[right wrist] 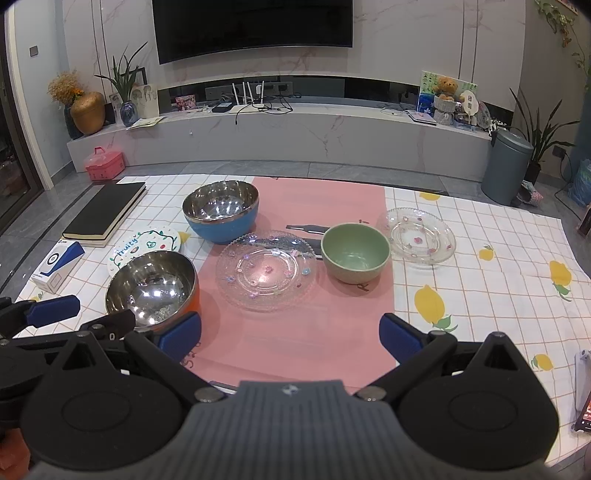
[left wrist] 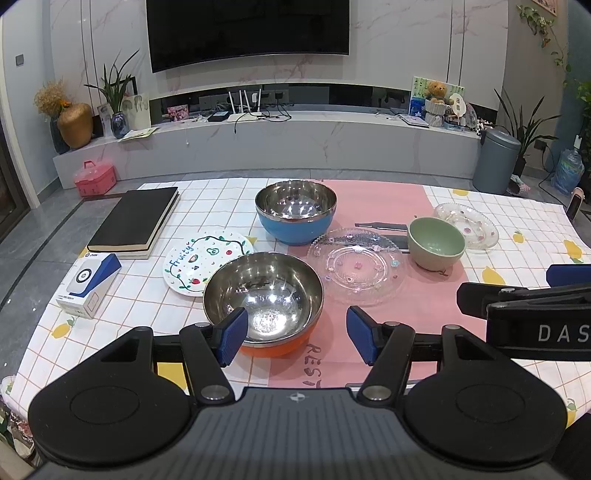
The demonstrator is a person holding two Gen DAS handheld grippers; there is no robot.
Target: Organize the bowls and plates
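Living-room table (right wrist: 480,295) with scattered dishes: orange steel bowl (left wrist: 262,299) nearest, glass plate (right wrist: 266,273) centre. Left gripper (left wrist: 295,334) and right gripper (right wrist: 290,332) hover wide open, empty, apparently poised for a first pick.

Left view: table (left wrist: 517,229) seen from its near edge — angled down.
Right view: same, set rightward.
Shared: bowls, plates.

A: Even, cool indoor light from above; only faint, soft shadows under the dishes; both views sharp at the centre

B: Glare? The steel bowl (left wrist: 263,295) throws back white sparkles, and the glass plate (right wrist: 266,271) glints; the television (left wrist: 247,31) stays a dark slab

A: Fisheye bends the table edge (right wrist: 480,206) and walls; corners fall to black vignette; near gripper bodies look slightly soft
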